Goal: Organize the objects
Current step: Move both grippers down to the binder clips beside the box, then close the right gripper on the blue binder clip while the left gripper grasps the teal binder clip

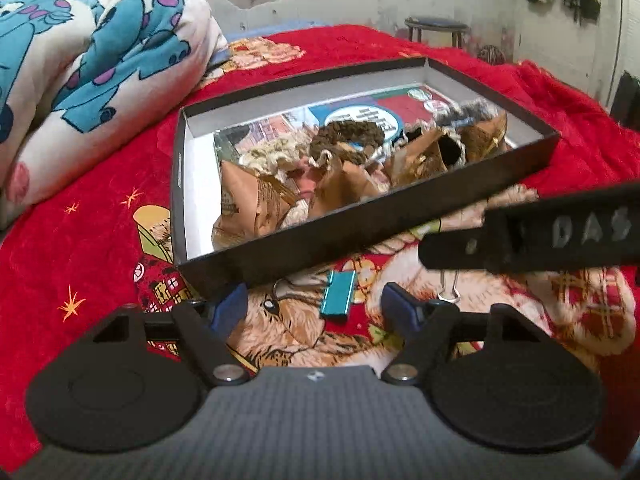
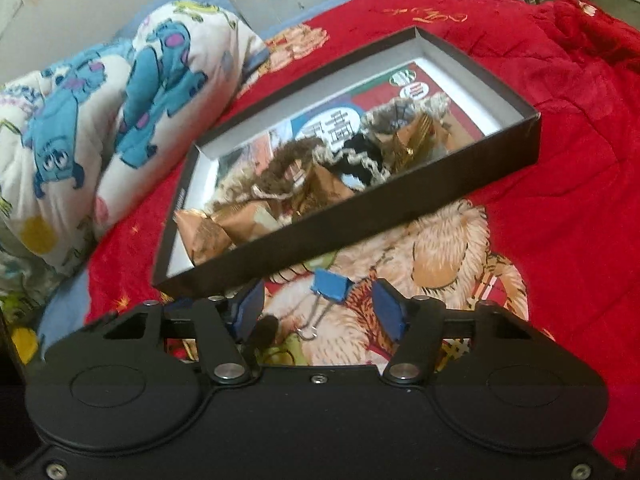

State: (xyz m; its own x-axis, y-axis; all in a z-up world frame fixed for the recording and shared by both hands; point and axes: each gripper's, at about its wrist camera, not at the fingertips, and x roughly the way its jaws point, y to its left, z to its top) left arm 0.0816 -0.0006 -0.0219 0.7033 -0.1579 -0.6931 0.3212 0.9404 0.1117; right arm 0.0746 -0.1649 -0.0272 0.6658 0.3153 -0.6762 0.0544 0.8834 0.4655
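Note:
A shallow black box (image 1: 360, 236) (image 2: 320, 240) lies on the red bedspread and holds brown paper wrappers (image 1: 256, 200) and fuzzy hair ties (image 1: 344, 140). Just in front of it lies a teal binder clip (image 1: 337, 297), between the blue pads of my left gripper (image 1: 316, 306), which is open and clear of it. A blue binder clip (image 2: 330, 283) with wire handles lies between the fingers of my right gripper (image 2: 320, 304), also open with its pads apart from the clip. In the left wrist view only that clip's wire handles (image 1: 450, 290) show.
A black bar of the right-hand tool (image 1: 540, 236) crosses the left wrist view above the wire handles. A folded cartoon-print quilt (image 1: 100, 80) (image 2: 120, 112) lies left of the box. A stool (image 1: 436, 28) stands beyond the bed by the wall.

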